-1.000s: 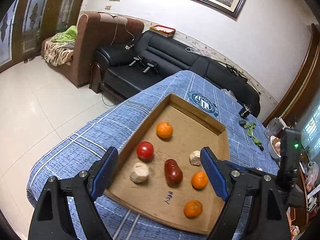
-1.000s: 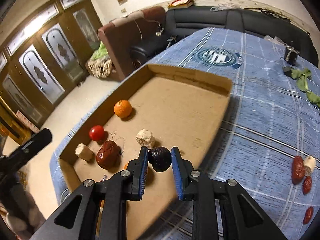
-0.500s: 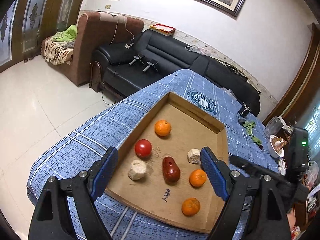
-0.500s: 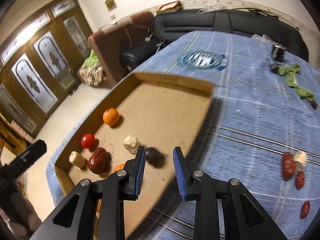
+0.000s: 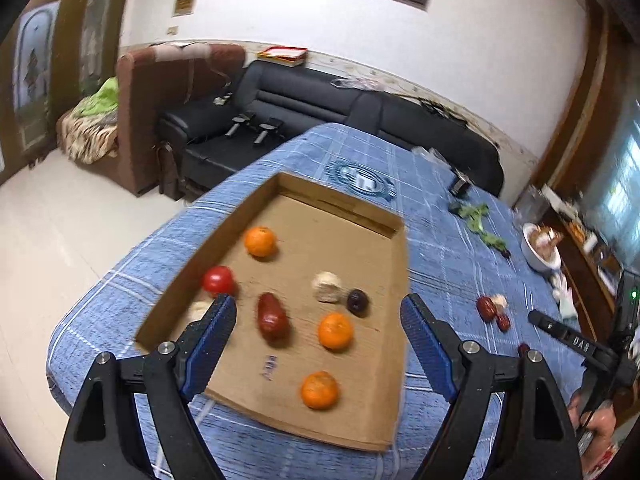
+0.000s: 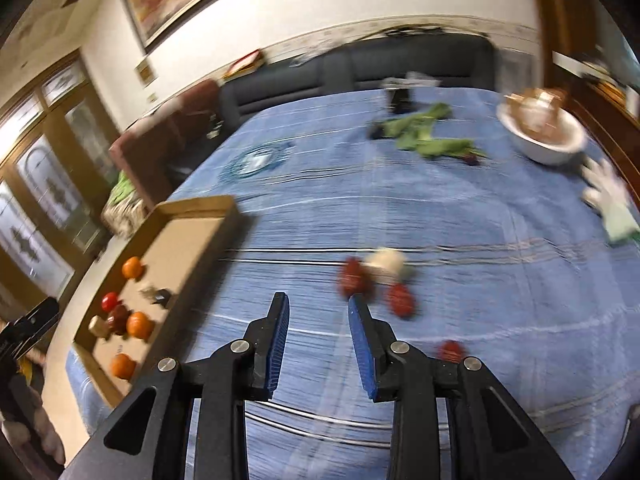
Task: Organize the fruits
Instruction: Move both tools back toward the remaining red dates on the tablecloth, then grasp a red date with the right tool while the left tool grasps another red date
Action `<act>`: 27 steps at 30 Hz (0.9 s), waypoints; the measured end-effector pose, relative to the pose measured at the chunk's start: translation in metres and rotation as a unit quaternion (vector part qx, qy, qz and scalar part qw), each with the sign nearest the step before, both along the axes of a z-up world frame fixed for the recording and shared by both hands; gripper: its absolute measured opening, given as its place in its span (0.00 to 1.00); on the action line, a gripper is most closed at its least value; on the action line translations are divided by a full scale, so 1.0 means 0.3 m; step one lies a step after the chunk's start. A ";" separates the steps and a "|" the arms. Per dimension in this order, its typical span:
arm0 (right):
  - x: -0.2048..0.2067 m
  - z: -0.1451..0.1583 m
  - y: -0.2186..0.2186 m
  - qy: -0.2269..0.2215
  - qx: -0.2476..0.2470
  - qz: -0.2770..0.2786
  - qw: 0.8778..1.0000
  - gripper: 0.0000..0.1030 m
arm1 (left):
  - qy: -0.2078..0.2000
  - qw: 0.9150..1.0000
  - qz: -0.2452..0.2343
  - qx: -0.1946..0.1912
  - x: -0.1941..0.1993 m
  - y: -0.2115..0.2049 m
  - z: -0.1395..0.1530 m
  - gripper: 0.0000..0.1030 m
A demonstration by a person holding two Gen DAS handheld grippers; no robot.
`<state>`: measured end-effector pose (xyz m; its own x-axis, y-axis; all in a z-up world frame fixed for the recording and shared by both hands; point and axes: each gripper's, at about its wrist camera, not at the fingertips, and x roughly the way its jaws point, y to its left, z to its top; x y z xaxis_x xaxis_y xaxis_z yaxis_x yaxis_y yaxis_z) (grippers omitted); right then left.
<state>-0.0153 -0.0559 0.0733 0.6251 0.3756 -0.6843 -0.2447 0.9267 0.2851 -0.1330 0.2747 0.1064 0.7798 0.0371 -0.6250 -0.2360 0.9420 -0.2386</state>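
Note:
A shallow cardboard tray (image 5: 384, 344) lies on the blue cloth and holds three oranges (image 5: 335, 331), a tomato (image 5: 218, 280), a long red fruit (image 5: 272, 317), pale lumps (image 5: 327, 287) and a dark plum (image 5: 357, 301). My left gripper (image 5: 316, 316) is open and empty above the tray's near half. My right gripper (image 6: 318, 312) is open and empty over the bare cloth, right of the tray (image 6: 192, 248). Just beyond it lie red dates (image 6: 354, 278) (image 6: 401, 300) and a pale lump (image 6: 386, 263). Another date (image 6: 452, 350) lies nearer, to the right.
A white bowl (image 6: 544, 136), green leaves (image 6: 424, 136) and a white glove (image 6: 608, 196) lie at the cloth's far right. A black sofa (image 5: 320, 120) and a brown armchair (image 5: 160, 92) stand beyond the table. The table edge drops off left of the tray.
My right gripper let go of the dark plum in the tray, opened wider and swung right, away from the tray toward the dates. My left gripper shifted slightly right.

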 end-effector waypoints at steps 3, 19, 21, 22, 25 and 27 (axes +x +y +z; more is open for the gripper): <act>-0.005 -0.015 -0.112 0.000 0.000 -0.036 0.999 0.33 | 0.006 0.999 -0.032 0.023 0.025 -0.098 0.000 0.81; -0.055 -0.099 -0.261 0.014 -0.018 -0.056 0.998 0.33 | 0.052 0.980 -0.135 0.134 0.097 -0.514 -0.082 0.81; -0.055 -0.104 -0.260 0.015 -0.018 -0.053 0.998 0.33 | 0.053 0.980 -0.134 0.136 0.100 -0.521 -0.082 0.81; -0.056 -0.106 -0.260 0.015 -0.019 -0.053 0.998 0.33 | 0.054 0.980 -0.134 0.137 0.098 -0.523 -0.081 0.81; -0.055 -0.113 -0.259 0.018 -0.020 -0.050 0.998 0.33 | 0.056 0.980 -0.135 0.138 0.104 -0.531 -0.084 0.81; -0.054 -0.115 -0.260 0.019 -0.020 -0.050 0.998 0.33 | 0.058 0.979 -0.136 0.139 0.107 -0.535 -0.089 0.81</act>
<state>-0.0314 -0.1340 0.0388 0.6317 0.2842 -0.7212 -0.1403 0.9569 0.2542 -0.1009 0.1142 0.0795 0.7081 0.0189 -0.7059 0.0222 0.9986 0.0490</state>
